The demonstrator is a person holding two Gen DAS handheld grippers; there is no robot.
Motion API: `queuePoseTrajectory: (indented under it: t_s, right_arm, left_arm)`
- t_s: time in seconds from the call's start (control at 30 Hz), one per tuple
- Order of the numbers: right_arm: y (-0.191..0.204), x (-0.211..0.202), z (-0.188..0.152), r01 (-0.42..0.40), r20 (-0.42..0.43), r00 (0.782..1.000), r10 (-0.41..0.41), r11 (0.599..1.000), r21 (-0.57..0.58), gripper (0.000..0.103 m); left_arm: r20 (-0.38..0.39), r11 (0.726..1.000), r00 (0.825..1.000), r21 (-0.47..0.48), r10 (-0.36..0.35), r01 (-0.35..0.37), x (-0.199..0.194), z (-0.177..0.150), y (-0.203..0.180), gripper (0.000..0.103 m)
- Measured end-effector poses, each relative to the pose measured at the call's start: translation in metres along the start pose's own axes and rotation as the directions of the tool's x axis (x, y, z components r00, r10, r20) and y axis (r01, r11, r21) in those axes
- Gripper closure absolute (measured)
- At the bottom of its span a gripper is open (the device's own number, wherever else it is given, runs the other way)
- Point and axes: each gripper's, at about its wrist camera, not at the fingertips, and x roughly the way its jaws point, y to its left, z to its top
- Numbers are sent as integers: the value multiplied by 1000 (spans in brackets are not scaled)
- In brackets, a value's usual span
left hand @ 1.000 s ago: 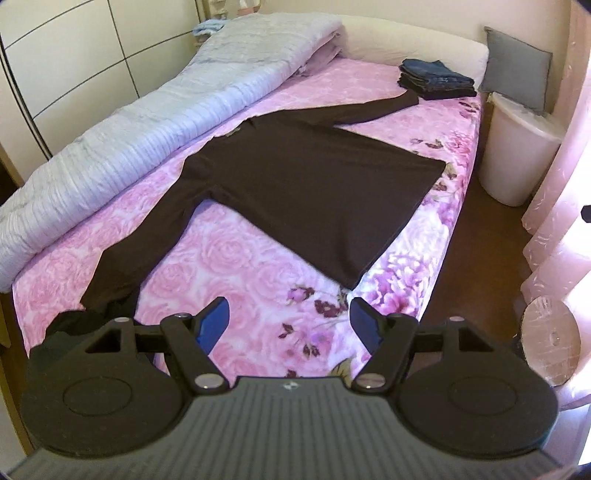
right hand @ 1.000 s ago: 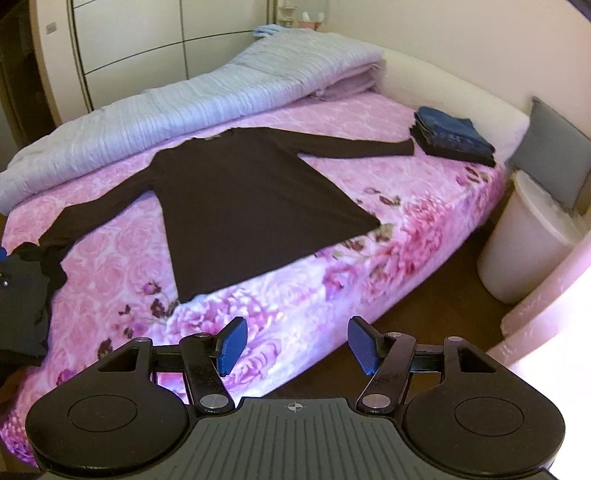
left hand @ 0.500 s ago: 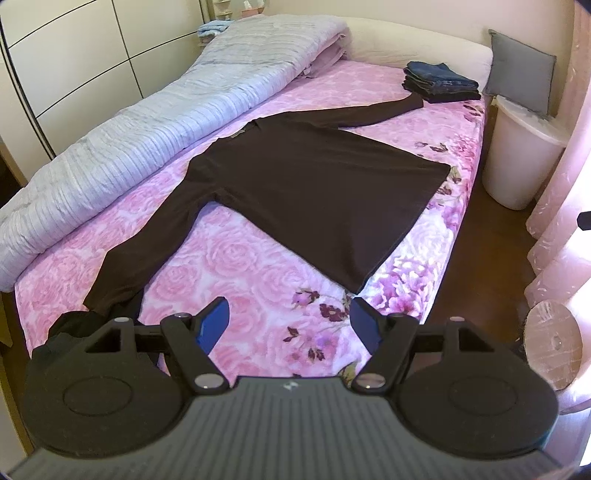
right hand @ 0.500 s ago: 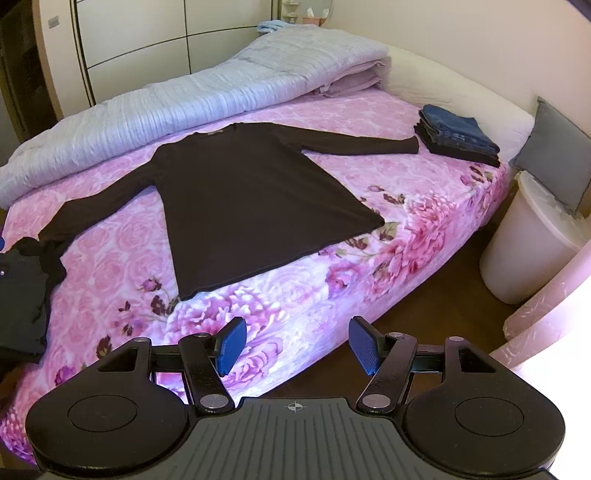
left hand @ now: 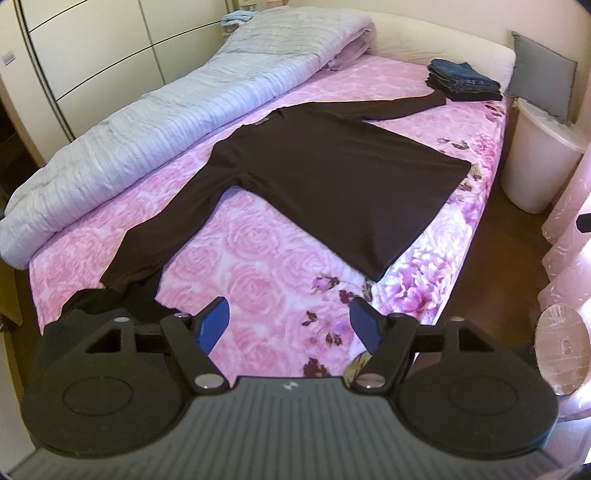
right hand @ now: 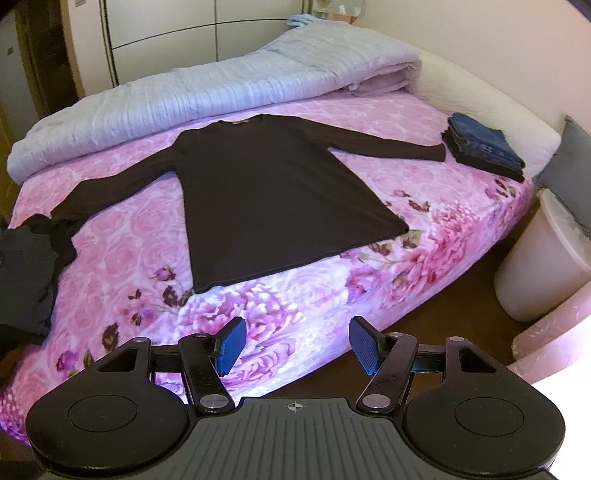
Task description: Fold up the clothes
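Observation:
A dark brown long-sleeved shirt (left hand: 332, 177) lies flat with both sleeves spread on the pink floral bed (left hand: 258, 266); it also shows in the right wrist view (right hand: 273, 195). My left gripper (left hand: 290, 323) is open and empty, above the bed near the shirt's hem corner and left sleeve end. My right gripper (right hand: 295, 343) is open and empty, above the bed's front edge, below the hem. A heap of dark clothes (right hand: 22, 273) lies at the left sleeve's end. A stack of folded blue clothes (right hand: 484, 146) sits by the right cuff.
A rolled pale blue duvet (left hand: 177, 110) runs along the bed's far side. A white bin (right hand: 546, 266) and a grey cushion (left hand: 541, 75) stand right of the bed. Pink curtains (left hand: 569, 236) hang at the right. Wardrobe doors (right hand: 166, 22) are behind.
Both grippers have moved a little toward the bed; the shirt sits closer and more central in both views. Both jaws stay open. The clothes have not moved.

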Motion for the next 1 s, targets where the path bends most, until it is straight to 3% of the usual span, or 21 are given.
queuePoseTrajectory:
  t_s: [0.27,0.47,0.57,0.77,1.0]
  right_arm:
    - [21,24,9,-90,1,996,90,991,-97,38]
    - [69,56,36,-220,22,972,234,938,-269,38]
    - [98,74,55,-290,37,944,327,880,-375,38]
    - [168,113,102,-330,32,895,446,708,-625,38]
    - [256,205,156,-374,-72,856,512,518,-769,38]
  left_arm:
    - [-34,992,994,-58,107,-109,-13,-27,27,35]
    - [-97,969,977,-142,188,-200,5,-46,81,35]
    - [-113,959,971,-171,210,-227,29,-45,113,35]
    - [-146,933,957,-226,251,-280,77,-43,175,35]
    - [-168,923,948,-237,269,-304,140,-31,239,35]
